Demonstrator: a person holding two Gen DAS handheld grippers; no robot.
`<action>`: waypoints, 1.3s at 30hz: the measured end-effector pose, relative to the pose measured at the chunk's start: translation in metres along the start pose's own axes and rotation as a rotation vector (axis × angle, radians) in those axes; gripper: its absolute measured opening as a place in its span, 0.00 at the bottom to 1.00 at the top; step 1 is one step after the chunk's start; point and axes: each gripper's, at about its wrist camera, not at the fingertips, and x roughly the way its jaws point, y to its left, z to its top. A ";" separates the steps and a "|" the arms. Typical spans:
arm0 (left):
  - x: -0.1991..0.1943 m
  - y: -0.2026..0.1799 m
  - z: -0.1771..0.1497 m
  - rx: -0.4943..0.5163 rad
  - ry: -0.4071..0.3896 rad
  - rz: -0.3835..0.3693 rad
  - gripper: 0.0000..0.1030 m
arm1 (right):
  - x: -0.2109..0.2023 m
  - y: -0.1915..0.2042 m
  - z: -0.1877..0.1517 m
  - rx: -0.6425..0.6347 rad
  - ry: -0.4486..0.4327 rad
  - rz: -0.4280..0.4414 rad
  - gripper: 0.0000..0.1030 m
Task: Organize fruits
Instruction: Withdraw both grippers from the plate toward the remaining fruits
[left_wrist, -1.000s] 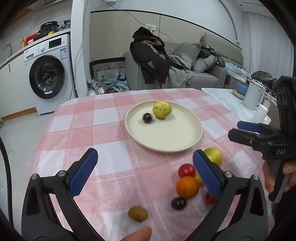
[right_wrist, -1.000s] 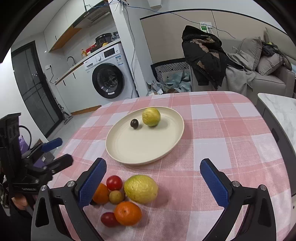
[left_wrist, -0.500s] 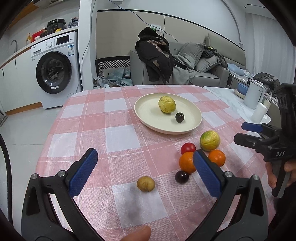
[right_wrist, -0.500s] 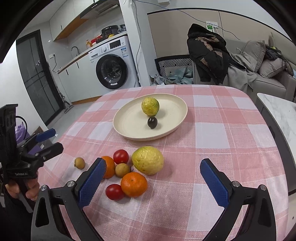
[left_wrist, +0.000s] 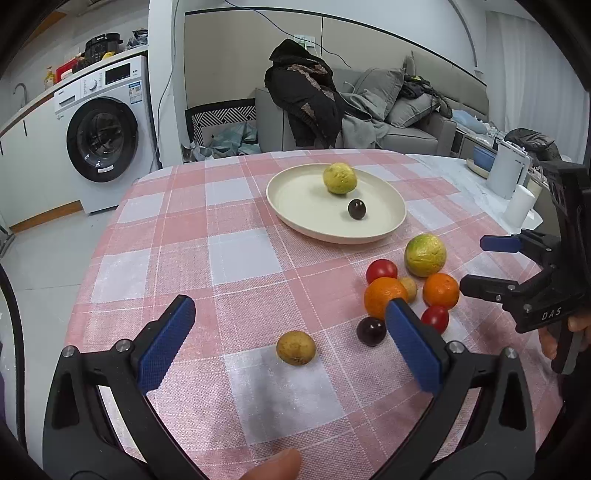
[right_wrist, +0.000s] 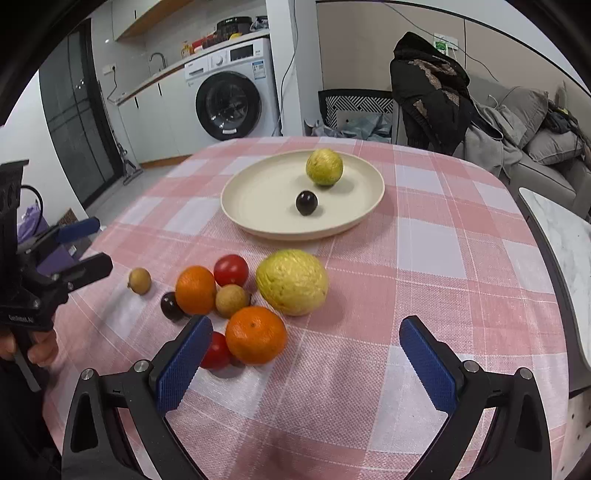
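Observation:
A cream plate (left_wrist: 295, 218) (right_wrist: 258, 206) holds a yellow-green guava (left_wrist: 340, 178) (right_wrist: 324, 166) and a dark plum (left_wrist: 357, 209) (right_wrist: 306, 202). On the pink checked cloth lie a second guava (left_wrist: 424, 254) (right_wrist: 291, 281), two oranges (left_wrist: 384, 297) (right_wrist: 255, 334), red tomatoes (left_wrist: 381, 270) (right_wrist: 231, 270), a dark plum (left_wrist: 371, 331) (right_wrist: 170, 305) and brown longans (left_wrist: 296, 347) (right_wrist: 140, 280). My left gripper (left_wrist: 288, 350) is open, just above the lone longan. My right gripper (right_wrist: 306, 365) is open and empty, near the front orange.
A washing machine (left_wrist: 101, 136) stands beyond the table's far left. A sofa with clothes (left_wrist: 369, 110) is behind. A white side table with a kettle (left_wrist: 508, 173) stands at the right. The table's edge is close on the left.
Both grippers have pulled back from the plate toward the near side of the table. The plum on the plate has rolled toward its near side. Both stay open.

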 end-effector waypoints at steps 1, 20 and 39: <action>0.002 0.000 -0.001 -0.001 0.007 -0.001 0.99 | 0.001 0.000 -0.001 -0.009 0.009 -0.004 1.00; 0.028 -0.001 -0.008 0.005 0.081 0.007 0.99 | 0.017 -0.008 -0.011 -0.025 0.099 -0.001 1.00; 0.040 0.001 -0.011 0.002 0.109 0.012 0.99 | 0.039 0.013 -0.015 -0.050 0.137 -0.074 1.00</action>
